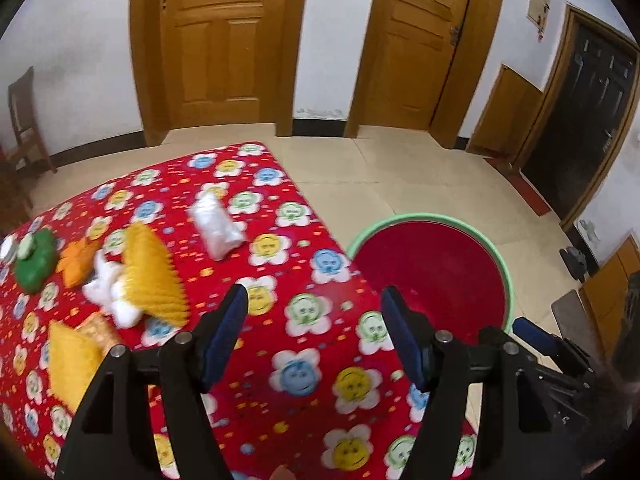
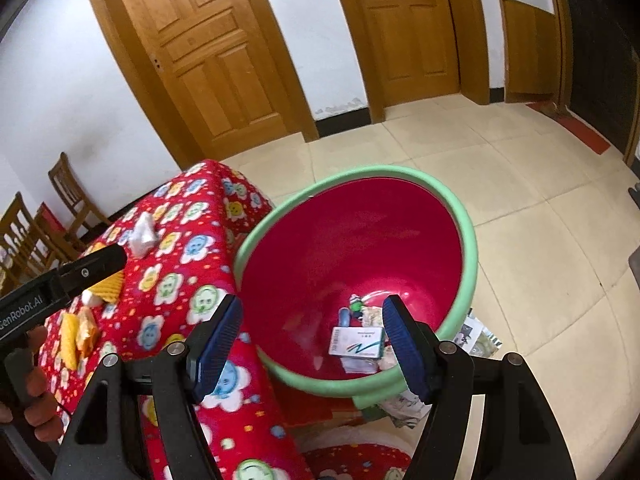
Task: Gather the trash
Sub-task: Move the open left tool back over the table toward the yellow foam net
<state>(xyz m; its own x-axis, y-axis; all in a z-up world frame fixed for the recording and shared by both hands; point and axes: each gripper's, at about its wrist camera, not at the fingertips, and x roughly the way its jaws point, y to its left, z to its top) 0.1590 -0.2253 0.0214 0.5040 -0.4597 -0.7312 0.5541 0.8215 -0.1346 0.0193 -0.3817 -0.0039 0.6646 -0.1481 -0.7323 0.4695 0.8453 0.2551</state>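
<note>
Left wrist view: flower-print tabletop (image 1: 312, 320) bearing yellow wrappers (image 1: 154, 280), a clear plastic bag (image 1: 216, 226) and white tissue (image 1: 110, 292). The red basin (image 2: 352, 240) beside it on the floor holds a small card box (image 2: 356, 342). Left gripper (image 1: 314, 310) and right gripper (image 2: 312, 320): jaws wide, empty.

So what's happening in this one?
A person is clearing trash off the flowered table into the red bin beside it. Both the left gripper and right gripper are open and empty. A white box lies in the bin; the plastic bag and yellow wrappers remain on the table.
</note>
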